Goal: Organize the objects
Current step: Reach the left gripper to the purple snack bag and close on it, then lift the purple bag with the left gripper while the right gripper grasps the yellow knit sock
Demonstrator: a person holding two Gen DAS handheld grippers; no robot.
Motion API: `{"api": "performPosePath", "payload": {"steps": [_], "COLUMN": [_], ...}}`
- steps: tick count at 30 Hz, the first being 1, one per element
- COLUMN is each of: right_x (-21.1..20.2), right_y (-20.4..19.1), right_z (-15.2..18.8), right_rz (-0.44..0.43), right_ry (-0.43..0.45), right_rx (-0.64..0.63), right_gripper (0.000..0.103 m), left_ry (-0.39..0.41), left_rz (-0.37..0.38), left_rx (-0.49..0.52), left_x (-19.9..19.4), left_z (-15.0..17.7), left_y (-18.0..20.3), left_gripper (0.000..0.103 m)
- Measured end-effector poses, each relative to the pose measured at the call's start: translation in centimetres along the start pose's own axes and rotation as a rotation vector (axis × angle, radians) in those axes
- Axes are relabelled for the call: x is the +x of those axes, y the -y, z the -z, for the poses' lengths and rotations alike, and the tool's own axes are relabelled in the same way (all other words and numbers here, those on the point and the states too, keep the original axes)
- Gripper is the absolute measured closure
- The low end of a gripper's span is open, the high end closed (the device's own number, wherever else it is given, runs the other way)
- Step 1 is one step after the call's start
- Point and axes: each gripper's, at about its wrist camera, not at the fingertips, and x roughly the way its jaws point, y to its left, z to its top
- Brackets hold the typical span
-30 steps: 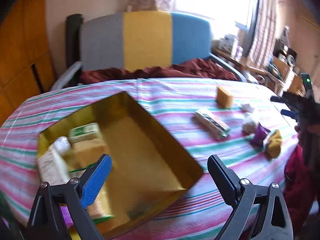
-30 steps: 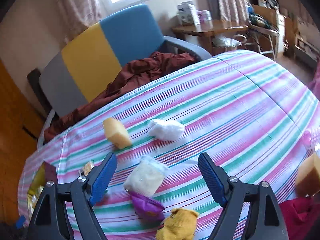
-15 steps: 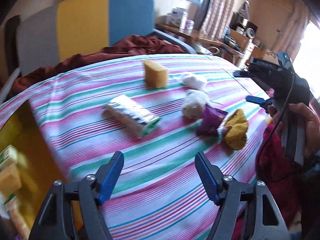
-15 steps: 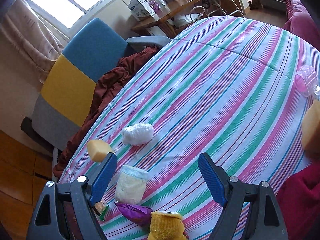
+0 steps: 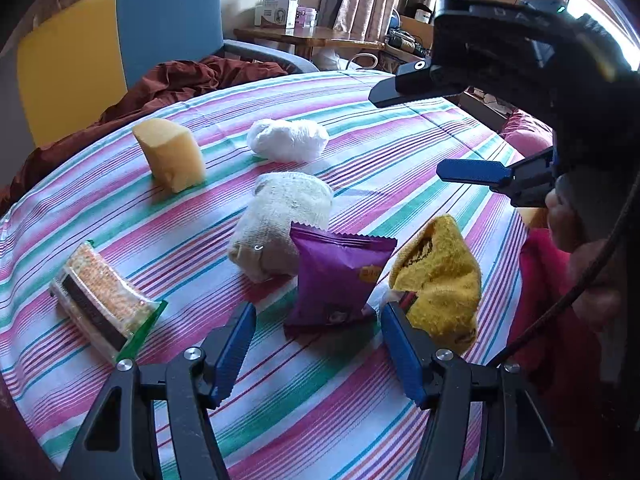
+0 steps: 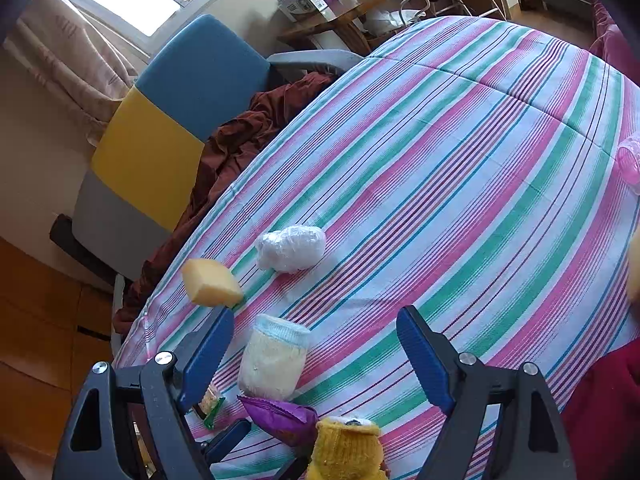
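Note:
My left gripper (image 5: pixel 318 340) is open and empty, its fingers on either side of a purple snack packet (image 5: pixel 338 278) on the striped tablecloth (image 5: pixel 280 420). A yellow sock (image 5: pixel 438 280) lies right of the packet, a rolled cream sock (image 5: pixel 280 226) behind it, a clear cracker pack (image 5: pixel 102 304) to the left. A yellow sponge (image 5: pixel 170 154) and a white wrapped bundle (image 5: pixel 288 140) lie farther back. My right gripper (image 6: pixel 314 344) is open and empty above the table; the cream sock (image 6: pixel 274 356), purple packet (image 6: pixel 280 416) and yellow sock (image 6: pixel 346 450) lie below it.
A grey, yellow and blue chair (image 6: pixel 168 120) with a dark red cloth (image 6: pixel 240 136) stands behind the table. A wooden side table (image 5: pixel 304 36) holds boxes. A pink object (image 6: pixel 630 158) sits at the table's right edge. My right gripper (image 5: pixel 476 128) shows above the table's right side.
My left gripper has swung right, away from the gold tray, and come down close around the purple packet. My right gripper has tilted and risen slightly over the socks.

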Motion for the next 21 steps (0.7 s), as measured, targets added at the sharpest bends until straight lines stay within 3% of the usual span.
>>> {"api": "performPosePath", "payload": {"steps": [4, 5, 6, 9, 21], "right_x": [0.3, 0.3, 0.4, 0.6, 1.9], "right_y": [-0.1, -0.1, -0.1, -0.1, -0.4], "right_z": [0.0, 0.0, 0.0, 0.0, 0.6], "right_rz": [0.003, 0.009, 0.016, 0.019, 0.062], "right_ry": [-0.01, -0.011, -0.014, -0.029, -0.099], "right_rx": [-0.008, -0.012, -0.017, -0.019, -0.048], "right_gripper": [0.018, 0.018, 0.018, 0.018, 0.018], "left_ry": [0.0, -0.002, -0.01, 0.001, -0.018], "left_rz": [0.004, 0.015, 0.03, 0.049, 0.054], "left_rx": [-0.004, -0.008, -0.017, -0.05, -0.267], "left_x": [1.1, 1.4, 1.6, 0.8, -7.5], "left_z": [-0.6, -0.7, -0.7, 0.1, 8.8], "left_y": [0.2, 0.1, 0.0, -0.7, -6.3], "left_gripper": [0.04, 0.044, 0.061, 0.067, 0.067]}}
